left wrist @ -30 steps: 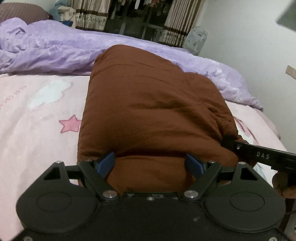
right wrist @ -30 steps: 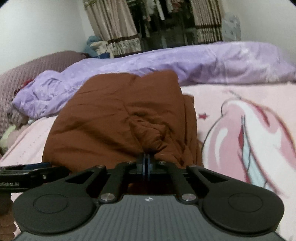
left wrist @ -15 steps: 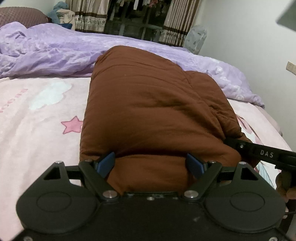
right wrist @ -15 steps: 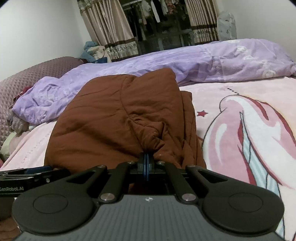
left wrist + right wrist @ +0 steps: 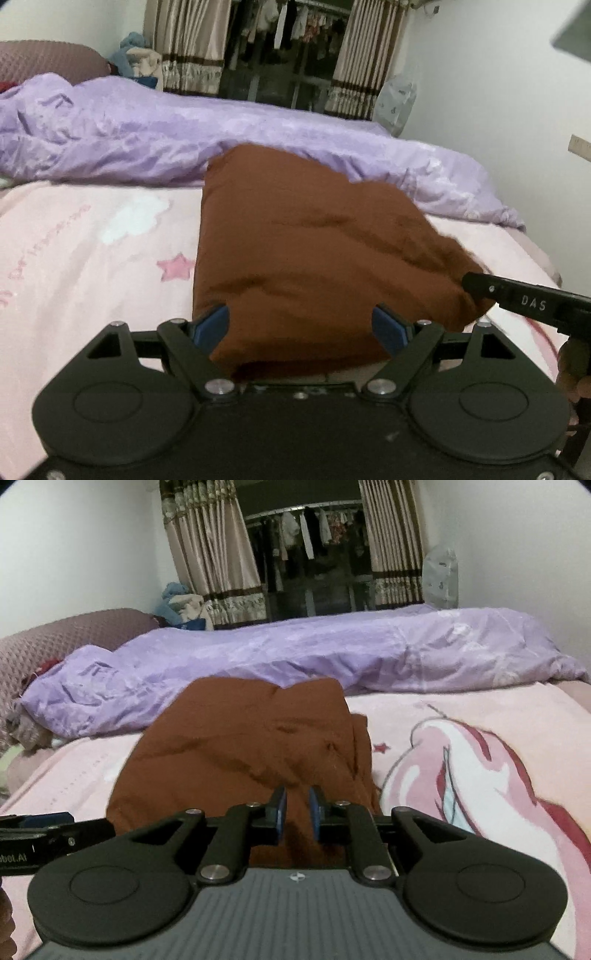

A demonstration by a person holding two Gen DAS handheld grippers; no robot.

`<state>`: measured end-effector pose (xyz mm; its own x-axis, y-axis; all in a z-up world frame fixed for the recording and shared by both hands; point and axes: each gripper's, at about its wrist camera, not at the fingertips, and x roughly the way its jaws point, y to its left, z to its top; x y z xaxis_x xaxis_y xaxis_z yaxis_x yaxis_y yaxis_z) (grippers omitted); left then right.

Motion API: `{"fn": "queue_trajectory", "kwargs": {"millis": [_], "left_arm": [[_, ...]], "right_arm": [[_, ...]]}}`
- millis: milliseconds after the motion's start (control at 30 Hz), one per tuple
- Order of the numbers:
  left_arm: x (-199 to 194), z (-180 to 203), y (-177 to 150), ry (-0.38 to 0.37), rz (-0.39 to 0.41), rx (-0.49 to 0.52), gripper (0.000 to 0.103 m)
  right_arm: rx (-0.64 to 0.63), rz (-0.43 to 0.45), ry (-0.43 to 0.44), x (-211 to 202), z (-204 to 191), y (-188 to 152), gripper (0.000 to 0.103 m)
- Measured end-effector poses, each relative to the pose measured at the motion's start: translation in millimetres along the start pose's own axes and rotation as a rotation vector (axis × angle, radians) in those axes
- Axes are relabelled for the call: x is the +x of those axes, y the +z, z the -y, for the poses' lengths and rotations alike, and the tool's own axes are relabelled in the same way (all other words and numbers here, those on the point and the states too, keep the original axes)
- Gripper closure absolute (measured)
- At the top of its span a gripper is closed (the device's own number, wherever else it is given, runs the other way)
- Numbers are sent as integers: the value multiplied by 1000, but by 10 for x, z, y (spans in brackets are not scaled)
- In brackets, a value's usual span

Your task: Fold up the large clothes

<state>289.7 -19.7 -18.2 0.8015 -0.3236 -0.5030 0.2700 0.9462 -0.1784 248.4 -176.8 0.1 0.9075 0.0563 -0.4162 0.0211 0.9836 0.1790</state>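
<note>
On the pink bed (image 5: 74, 258), seen from the left wrist, the brown garment (image 5: 314, 258) lies as a thick folded bundle, its far end touching the purple quilt (image 5: 184, 140) at twelve o'clock. The left gripper (image 5: 301, 326) has its fingers (image 5: 210, 326) wide apart, one at each side of the bundle's near edge; with the motion blur I cannot be sure, but the pads seem to flank the cloth rather than press it. At three o'clock the other tool's black arm reaches to the bundle's right-hand corner.

From the right wrist, the same garment (image 5: 251, 753) fills the centre, with the quilt (image 5: 332, 657) across the back and the printed sheet (image 5: 480, 775) towards three o'clock. The right gripper (image 5: 297, 814) has just been opening: its fingers (image 5: 277, 812) stand a little apart, brown cloth showing in the gap between them but no longer pinched. The left tool shows at nine o'clock, low in the frame.

My reading is that a fold has just been laid and the cloth is being let go. To do this well, the right fingers should part fully before the hand draws back, so no layer is dragged out with them; both tools should then withdraw low and straight towards six o'clock. A light press along the near edge would help this puffy fabric keep its shape.
</note>
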Motion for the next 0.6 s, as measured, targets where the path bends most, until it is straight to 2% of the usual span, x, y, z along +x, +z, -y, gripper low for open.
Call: {"fn": "queue_trajectory", "kwargs": {"millis": [267, 600], "left_arm": [[335, -94, -172, 34, -36, -2, 18], [486, -141, -216, 61, -44, -7, 16]], "right_arm": [[29, -72, -21, 274, 97, -149, 84], [49, -84, -10, 378, 142, -215, 85]]}}
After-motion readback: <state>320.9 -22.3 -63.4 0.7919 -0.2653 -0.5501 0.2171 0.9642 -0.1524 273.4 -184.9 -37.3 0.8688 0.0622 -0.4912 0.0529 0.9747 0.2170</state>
